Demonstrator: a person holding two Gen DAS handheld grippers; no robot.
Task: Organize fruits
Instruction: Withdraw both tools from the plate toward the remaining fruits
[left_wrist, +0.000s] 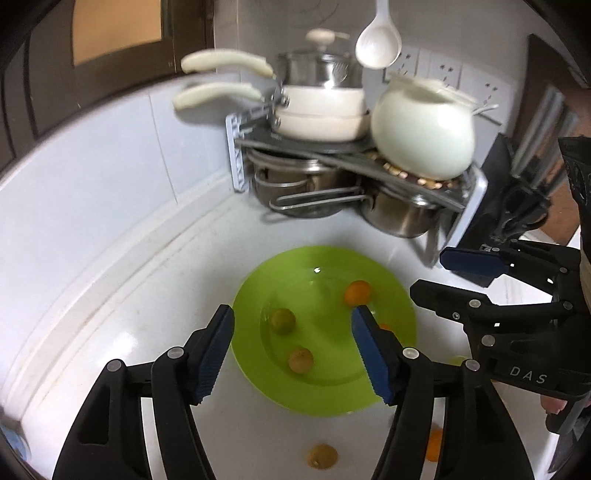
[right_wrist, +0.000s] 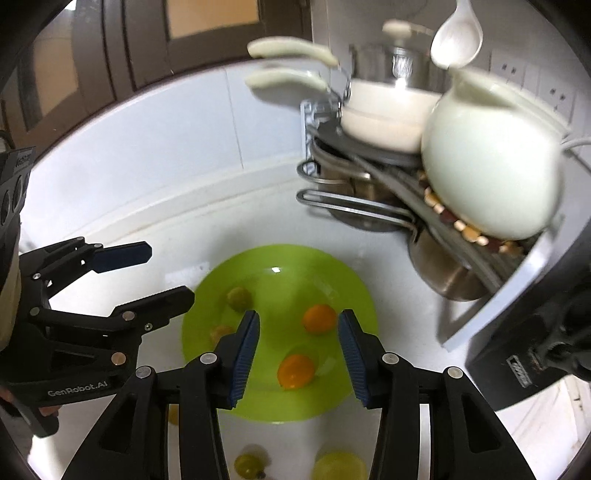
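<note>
A lime-green plate (left_wrist: 325, 264) (right_wrist: 280, 256) lies on the white counter. It holds two orange fruits (right_wrist: 319, 319) (right_wrist: 296, 371), a greenish one (left_wrist: 283, 320) and a brownish one (left_wrist: 300, 360). My left gripper (left_wrist: 292, 314) hangs open above the plate's left part, nothing between its blue pads. My right gripper (right_wrist: 298, 317) is open above the two oranges, apart from them. Each gripper shows from the side in the other's view: the right gripper (left_wrist: 430, 273) and the left gripper (right_wrist: 168, 273). Loose on the counter nearer me lie a brown fruit (left_wrist: 323, 455), a green fruit (right_wrist: 251, 463) and a yellow fruit (right_wrist: 339, 467).
A corner rack (left_wrist: 236, 155) behind the plate carries white pans (left_wrist: 321, 107), steel pots (left_wrist: 399, 218) and a white jug (left_wrist: 421, 136). A white spoon (left_wrist: 378, 44) hangs above it. A black block (right_wrist: 532, 347) stands at the right. Tiled wall borders the counter on the left.
</note>
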